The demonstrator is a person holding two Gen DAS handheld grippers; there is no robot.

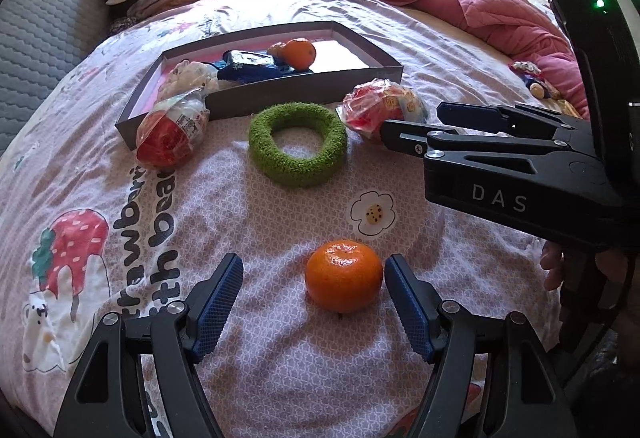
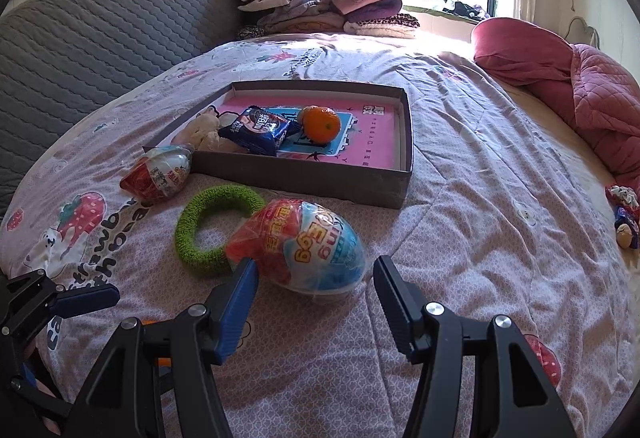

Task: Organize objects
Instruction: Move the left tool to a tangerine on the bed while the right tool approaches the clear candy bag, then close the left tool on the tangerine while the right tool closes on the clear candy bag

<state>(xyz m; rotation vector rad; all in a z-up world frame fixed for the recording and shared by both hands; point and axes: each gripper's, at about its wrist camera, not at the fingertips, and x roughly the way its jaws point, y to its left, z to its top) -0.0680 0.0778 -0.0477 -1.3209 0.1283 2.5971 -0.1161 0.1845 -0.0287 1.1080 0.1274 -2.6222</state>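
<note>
Wide-spread fingers [image 1: 228,298] of the left gripper [image 1: 314,288] flank a loose orange [image 1: 343,275] on the bed [image 1: 280,358], the right finger just beside it. Right gripper [image 2: 314,288] is equally parted, gripping nothing, before a wrapped toy egg [image 2: 308,244]. Behind lies the shallow box [image 2: 340,180], then a green ring [image 2: 200,230], then a second wrapped egg [image 2: 160,174] against the box corner.
</note>
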